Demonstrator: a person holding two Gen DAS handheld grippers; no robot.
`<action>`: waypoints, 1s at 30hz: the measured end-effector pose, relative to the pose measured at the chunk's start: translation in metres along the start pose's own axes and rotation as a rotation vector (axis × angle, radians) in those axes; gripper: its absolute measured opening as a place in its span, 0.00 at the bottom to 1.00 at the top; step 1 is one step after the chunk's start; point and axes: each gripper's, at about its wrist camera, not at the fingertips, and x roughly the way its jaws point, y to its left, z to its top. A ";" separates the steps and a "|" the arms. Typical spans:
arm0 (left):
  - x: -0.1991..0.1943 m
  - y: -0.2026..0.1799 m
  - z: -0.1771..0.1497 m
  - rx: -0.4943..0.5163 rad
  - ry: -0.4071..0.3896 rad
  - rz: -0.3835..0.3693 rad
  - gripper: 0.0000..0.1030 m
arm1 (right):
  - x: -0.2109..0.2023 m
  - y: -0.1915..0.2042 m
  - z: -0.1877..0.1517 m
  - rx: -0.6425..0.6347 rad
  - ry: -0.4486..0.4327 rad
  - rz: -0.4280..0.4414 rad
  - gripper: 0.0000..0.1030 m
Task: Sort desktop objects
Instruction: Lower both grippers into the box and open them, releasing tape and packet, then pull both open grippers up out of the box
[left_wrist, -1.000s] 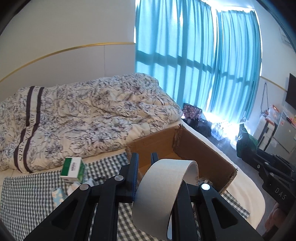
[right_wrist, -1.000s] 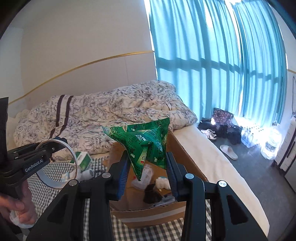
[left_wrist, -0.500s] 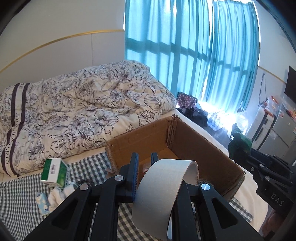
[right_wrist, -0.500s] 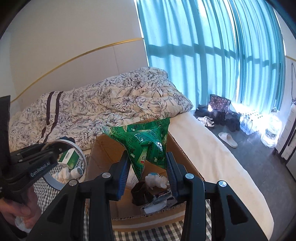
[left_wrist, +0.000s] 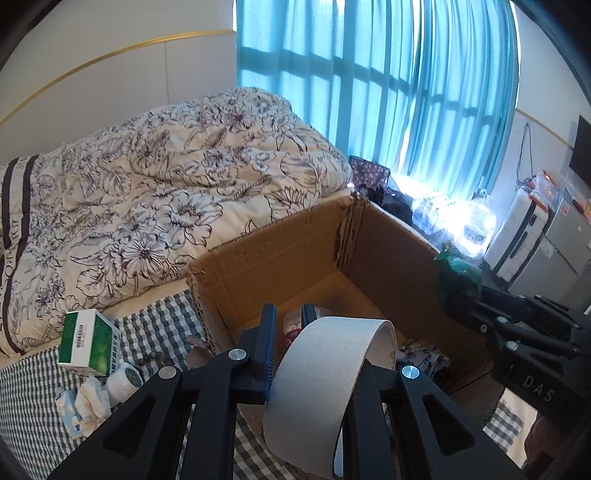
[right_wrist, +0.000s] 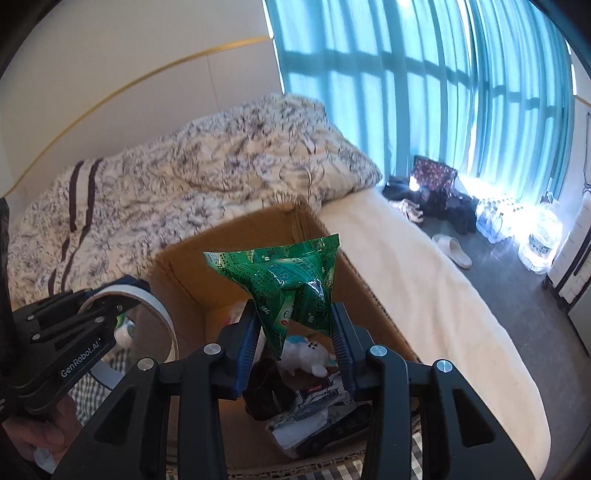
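An open cardboard box (left_wrist: 280, 254) stands on the bed. My left gripper (left_wrist: 288, 314) is shut on the wall of a white tape roll (left_wrist: 325, 380), held just above the box's near left corner. From the right wrist view the same tape roll (right_wrist: 162, 314) hangs at the box's left edge (right_wrist: 184, 266). My right gripper (right_wrist: 295, 321) is shut on a crumpled green snack packet (right_wrist: 291, 273) over the box's open top. Inside lie a white plush toy (right_wrist: 310, 354), a dark object (right_wrist: 266, 387) and flat packets (right_wrist: 317, 417).
Left of the box, on a checked cloth (left_wrist: 29, 387), sit a green-and-white carton (left_wrist: 88, 343), a small white jar (left_wrist: 123, 380) and tissue packs (left_wrist: 74, 406). A floral duvet (left_wrist: 147, 177) lies behind. Right of the bed, the floor holds a slipper (right_wrist: 454, 251), bags and water bottles.
Both grippers have come forward and down toward the box, which now fills more of each view. The tape roll and green packet stay gripped as before.
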 end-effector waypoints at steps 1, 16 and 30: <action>0.004 0.000 -0.001 0.000 0.011 -0.001 0.13 | 0.004 0.000 -0.001 0.000 0.011 0.001 0.36; 0.013 -0.004 -0.010 0.009 0.075 -0.011 0.51 | 0.012 -0.002 -0.006 0.032 0.031 -0.022 0.42; -0.031 -0.014 -0.002 0.058 -0.001 0.000 0.98 | -0.026 0.005 0.002 0.035 -0.057 -0.016 0.53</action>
